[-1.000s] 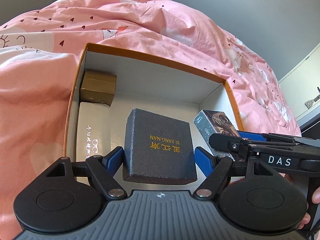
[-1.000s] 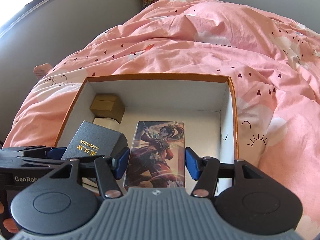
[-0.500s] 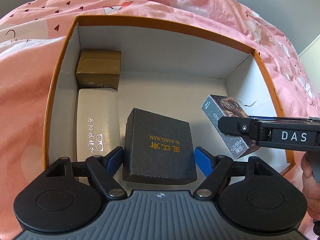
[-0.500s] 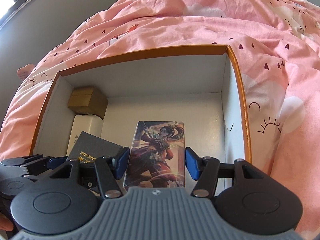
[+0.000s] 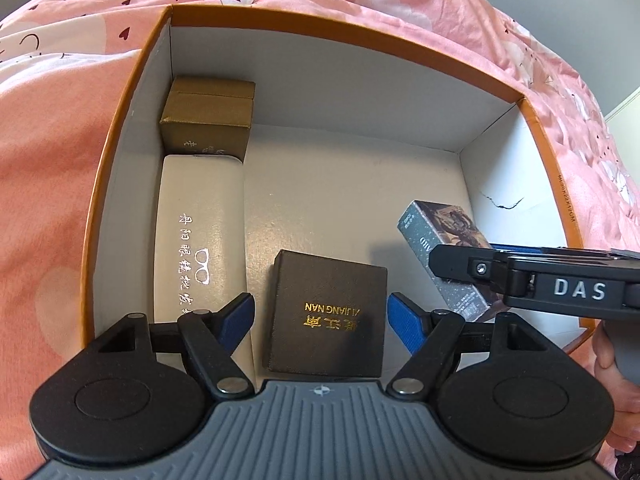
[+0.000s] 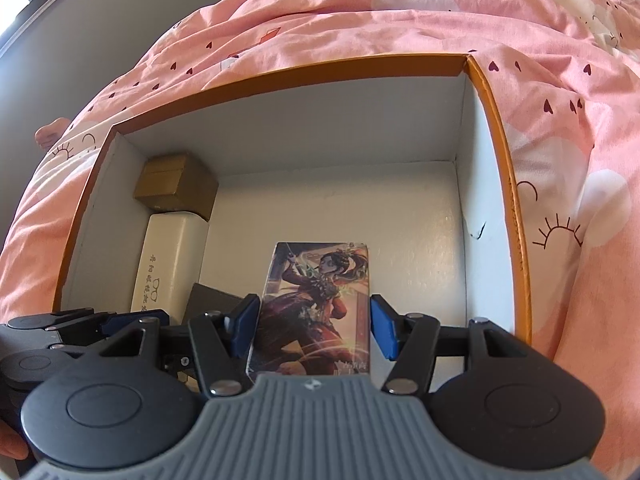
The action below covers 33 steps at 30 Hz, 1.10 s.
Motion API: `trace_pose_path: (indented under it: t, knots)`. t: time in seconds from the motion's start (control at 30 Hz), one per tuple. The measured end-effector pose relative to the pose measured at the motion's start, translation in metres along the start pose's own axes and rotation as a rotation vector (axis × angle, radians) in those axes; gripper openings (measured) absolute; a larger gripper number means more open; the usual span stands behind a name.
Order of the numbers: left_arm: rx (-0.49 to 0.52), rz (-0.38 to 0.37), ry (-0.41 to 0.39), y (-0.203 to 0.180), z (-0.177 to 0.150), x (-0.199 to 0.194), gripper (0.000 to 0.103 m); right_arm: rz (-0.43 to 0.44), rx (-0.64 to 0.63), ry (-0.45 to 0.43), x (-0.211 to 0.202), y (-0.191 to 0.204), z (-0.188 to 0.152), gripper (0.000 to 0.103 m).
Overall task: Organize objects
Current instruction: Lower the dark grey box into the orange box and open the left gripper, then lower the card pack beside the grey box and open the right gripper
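Orange-rimmed box [image 5: 120,128] sits on pink bedspread [image 5: 52,160], white inside. We see gold box [image 5: 208,120] in far left corner, white glasses case [image 5: 200,232] just in front of it along left wall. Our left tongs [image 5: 320,316] spread, dark "XI JIANG NAN" box [image 5: 326,316] between blue pads with gaps either side, seemingly resting on box floor. Our right tongs [image 6: 312,320] pinch illustrated card box [image 6: 316,308] over right part of orange box; whether it touches floor, we cannot tell.

Bedroom: pink duvet [image 5: 60,128] on bed.
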<state>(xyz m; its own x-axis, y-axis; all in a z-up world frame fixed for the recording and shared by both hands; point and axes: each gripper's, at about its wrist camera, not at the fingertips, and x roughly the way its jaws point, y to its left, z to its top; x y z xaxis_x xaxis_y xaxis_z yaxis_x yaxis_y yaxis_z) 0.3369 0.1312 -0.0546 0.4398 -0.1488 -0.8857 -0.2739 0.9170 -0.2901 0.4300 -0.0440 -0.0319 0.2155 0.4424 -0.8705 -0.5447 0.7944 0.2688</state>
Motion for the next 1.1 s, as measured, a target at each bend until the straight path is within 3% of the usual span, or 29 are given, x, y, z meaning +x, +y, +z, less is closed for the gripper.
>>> trace_pose_path:
  t: [0.13,0.3,0.5,0.9,1.1]
  knots:
    - [0.028,-0.013,-0.025,-0.001,0.002,-0.012,0.082,-0.016,0.003,0.015,0.003,0.0,0.0,0.061]
    - [0.053,-0.034,-0.03,0.003,0.016,-0.021,0.064,-0.043,0.002,0.049,0.01,0.002,-0.001,0.061]
    - [0.08,-0.022,-0.032,0.004,0.026,-0.023,0.05,-0.069,-0.034,0.097,0.022,0.009,-0.005,0.061]
    - [0.102,-0.005,-0.028,0.002,0.027,-0.018,0.049,-0.026,-0.114,0.181,0.04,0.024,-0.006,0.062]
    - [0.109,0.005,-0.035,0.001,0.026,-0.018,0.048,0.018,-0.089,0.2,0.04,0.022,-0.002,0.062]
